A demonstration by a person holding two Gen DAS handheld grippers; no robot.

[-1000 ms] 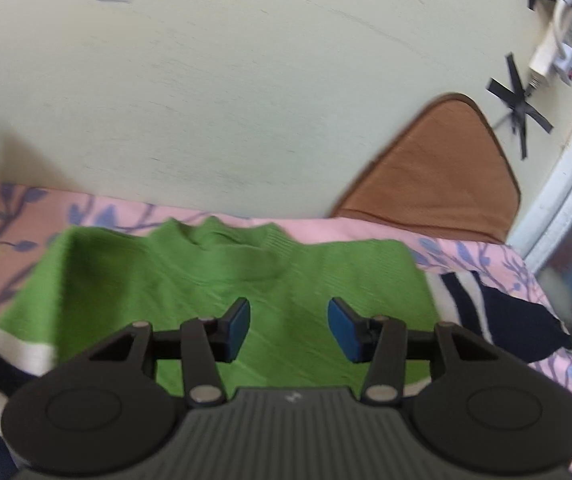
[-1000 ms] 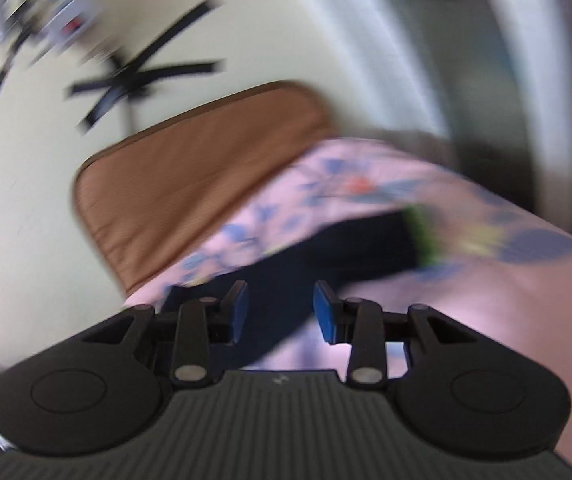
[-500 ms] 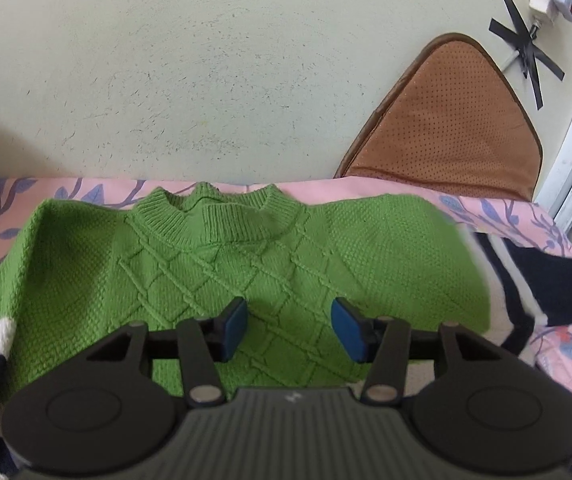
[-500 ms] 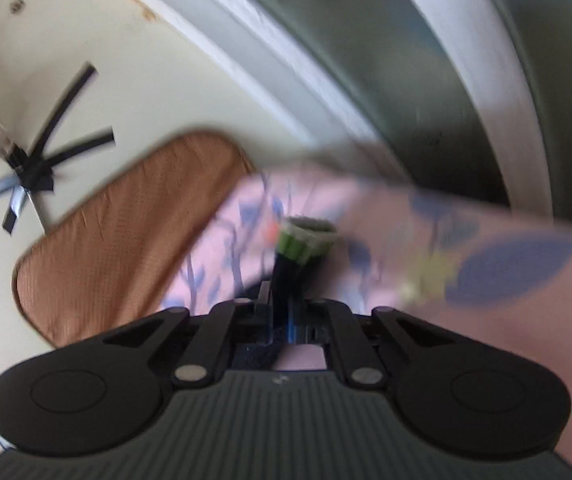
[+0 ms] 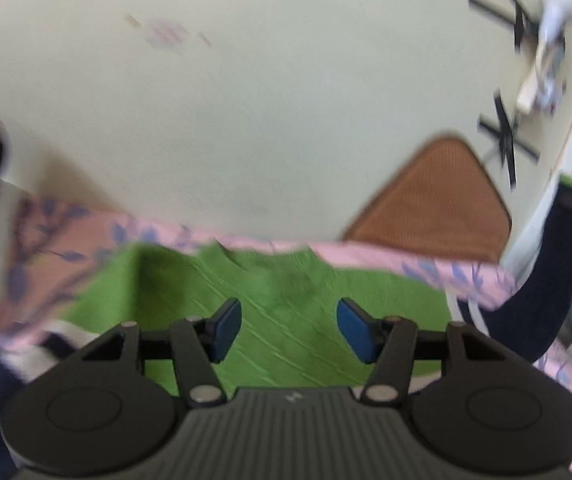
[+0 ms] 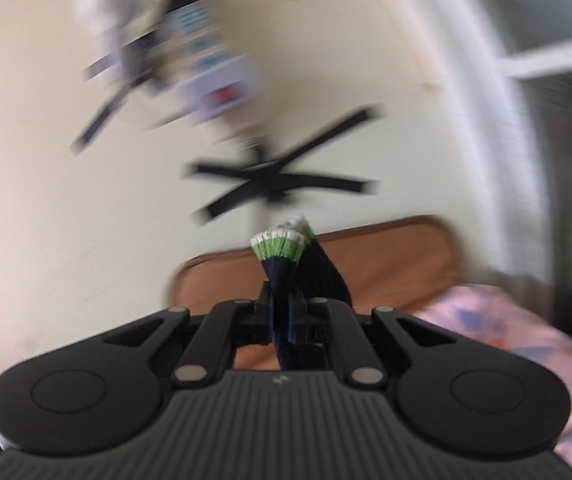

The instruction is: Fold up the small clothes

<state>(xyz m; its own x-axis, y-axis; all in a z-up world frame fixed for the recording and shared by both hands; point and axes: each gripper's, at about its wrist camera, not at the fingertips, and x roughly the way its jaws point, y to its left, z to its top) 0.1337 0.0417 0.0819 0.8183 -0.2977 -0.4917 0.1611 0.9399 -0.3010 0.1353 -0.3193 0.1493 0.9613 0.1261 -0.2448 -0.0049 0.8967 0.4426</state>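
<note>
Sweater [image 5: 286, 300] on bedsheet [image 5: 65, 240]; cushion [image 5: 438, 196] behind, against wall [image 5: 245, 100].

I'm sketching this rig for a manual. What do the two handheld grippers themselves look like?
Both look alike. The left gripper has a dark grey ribbed body with a small pale logo, two round black side discs, black linkage arms with silver pivot pins, and blue finger pads. The right gripper matches it. No cables, hands or sleeves are visible.
</note>
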